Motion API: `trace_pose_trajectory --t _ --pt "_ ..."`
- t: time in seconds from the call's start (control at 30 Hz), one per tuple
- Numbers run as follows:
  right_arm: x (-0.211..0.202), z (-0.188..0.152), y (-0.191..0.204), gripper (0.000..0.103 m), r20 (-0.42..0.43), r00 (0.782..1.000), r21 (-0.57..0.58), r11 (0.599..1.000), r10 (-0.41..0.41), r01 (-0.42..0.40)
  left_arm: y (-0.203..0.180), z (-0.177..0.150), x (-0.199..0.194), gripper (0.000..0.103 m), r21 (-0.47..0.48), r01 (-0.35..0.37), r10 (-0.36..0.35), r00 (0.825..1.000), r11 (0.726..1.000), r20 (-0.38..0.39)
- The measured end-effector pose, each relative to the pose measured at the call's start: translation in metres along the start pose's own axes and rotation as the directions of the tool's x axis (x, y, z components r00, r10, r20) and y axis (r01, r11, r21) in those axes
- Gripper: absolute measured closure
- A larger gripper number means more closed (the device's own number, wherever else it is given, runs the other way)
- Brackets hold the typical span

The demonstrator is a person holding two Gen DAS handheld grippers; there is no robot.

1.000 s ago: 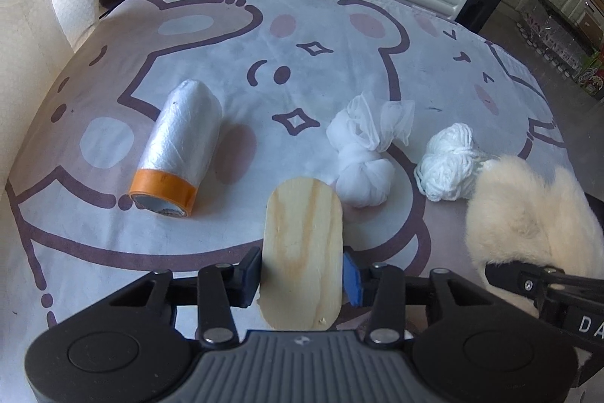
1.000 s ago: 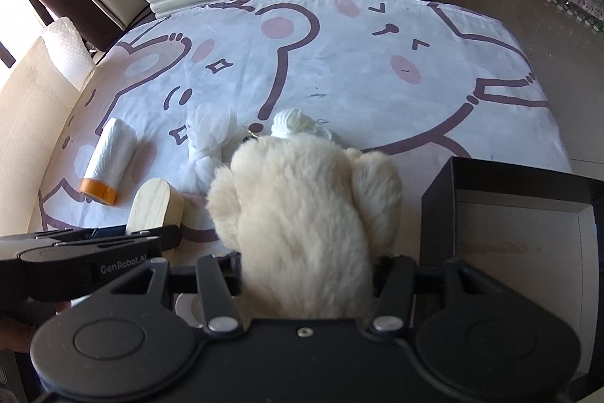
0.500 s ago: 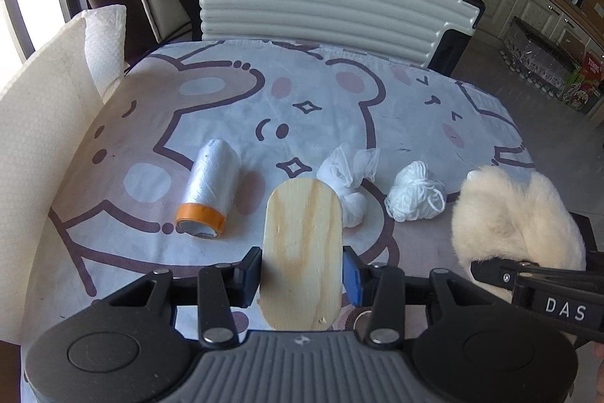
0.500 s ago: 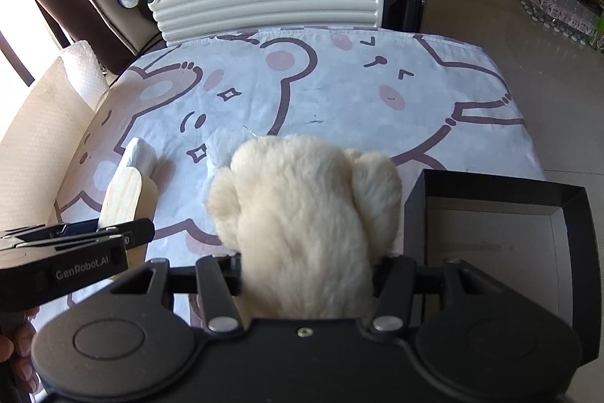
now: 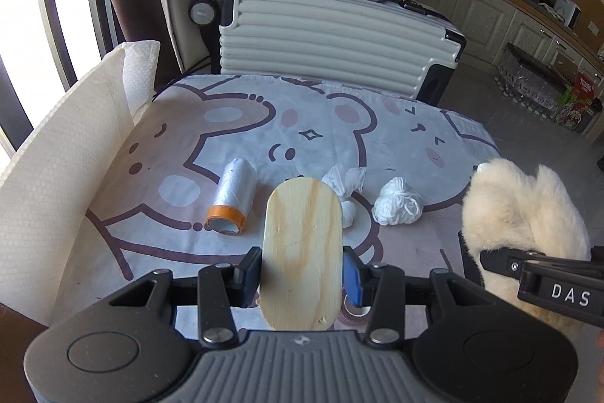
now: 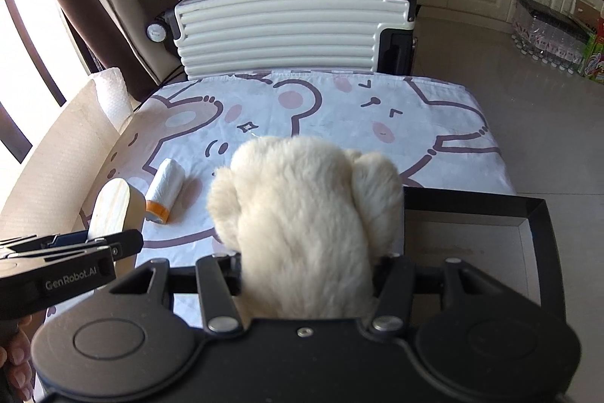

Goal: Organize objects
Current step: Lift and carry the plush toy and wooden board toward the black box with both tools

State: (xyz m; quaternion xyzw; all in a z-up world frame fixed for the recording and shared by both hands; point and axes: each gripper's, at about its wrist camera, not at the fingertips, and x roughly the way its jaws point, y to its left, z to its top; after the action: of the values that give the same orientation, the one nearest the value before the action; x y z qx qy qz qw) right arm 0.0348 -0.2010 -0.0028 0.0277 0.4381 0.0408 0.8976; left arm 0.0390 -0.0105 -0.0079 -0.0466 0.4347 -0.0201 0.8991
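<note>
— What are you carrying?

— My left tool (image 5: 302, 274) is clamped on the wooden block (image 5: 302, 252), my right tool (image 6: 307, 274) on the plush toy (image 6: 305, 214), both held above the worktop (image 5: 377, 138).

— Next?

— I'd say the black box (image 6: 536, 214), at my right, takes them; I must lower each inside before letting go. The film roll (image 5: 232, 199), knotted bag (image 5: 345, 182) and yarn (image 5: 398, 206) wait on the cloth.

Pale grained wooden oval block (image 5: 302, 252); cream fluffy plush toy (image 6: 305, 225); orange-capped white plastic film roll (image 5: 232, 201); bear-print white tablecloth (image 5: 226, 123).
</note>
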Motion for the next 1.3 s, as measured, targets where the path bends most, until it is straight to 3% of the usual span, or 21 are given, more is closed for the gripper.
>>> trace_pose_trajectory --t 0.6,1.0,1.3 --pt "-0.051 -0.012 -0.011 0.05 0.066 0.997 0.018 0.999 -0.031 0.029 -0.008 -0.015 -0.05 0.058 0.013 -0.034 0.033 0.998 0.999 0.044" --pt "-0.065 -0.004 -0.01 0.05 0.106 0.994 -0.006 0.999 -0.038 0.039 -0.012 -0.011 -0.06 0.058 0.001 -0.025 0.025 0.998 1.0 0.06" --pt "-0.066 0.012 -0.04 0.05 0.096 0.993 0.033 0.998 -0.063 0.06 -0.029 0.004 -0.051 0.058 0.003 -0.04 0.04 0.999 0.999 0.028"
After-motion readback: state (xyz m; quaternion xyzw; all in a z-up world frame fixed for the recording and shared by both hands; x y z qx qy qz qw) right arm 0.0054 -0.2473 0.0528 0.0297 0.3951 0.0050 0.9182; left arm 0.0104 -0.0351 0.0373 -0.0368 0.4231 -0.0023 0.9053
